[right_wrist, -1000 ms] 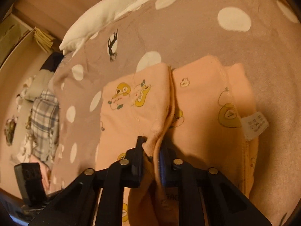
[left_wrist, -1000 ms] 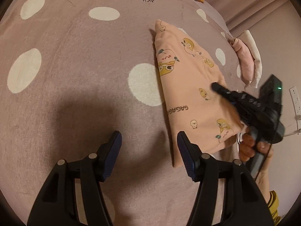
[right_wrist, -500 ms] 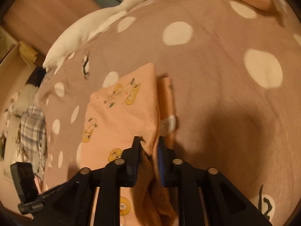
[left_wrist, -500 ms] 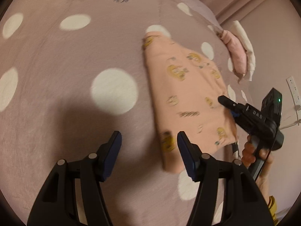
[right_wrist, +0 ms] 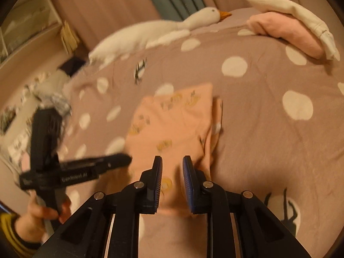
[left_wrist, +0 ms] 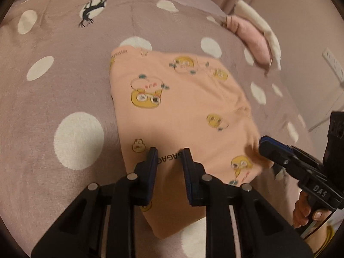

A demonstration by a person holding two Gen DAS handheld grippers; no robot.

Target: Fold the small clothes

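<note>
A small peach garment (left_wrist: 182,111) with yellow cartoon prints lies folded flat on the polka-dot bedspread (left_wrist: 64,86); it also shows in the right wrist view (right_wrist: 172,129). My left gripper (left_wrist: 169,152) hovers over its near edge, jaws a narrow gap apart with nothing between them. My right gripper (right_wrist: 172,161) is above the garment's near end, jaws slightly apart and empty; it shows at the garment's right corner in the left wrist view (left_wrist: 264,144). The left gripper shows at the left in the right wrist view (right_wrist: 120,159).
A folded pink and white pile (left_wrist: 255,40) lies at the far right of the bed, also in the right wrist view (right_wrist: 288,25). A white goose plush (right_wrist: 161,30) lies along the far edge. Clothes lie off the bed's left side (right_wrist: 43,90).
My right gripper has let go of the garment's folded edge and pulled back. My left gripper has moved right over the garment and narrowed its jaws. The garment now lies flat.
</note>
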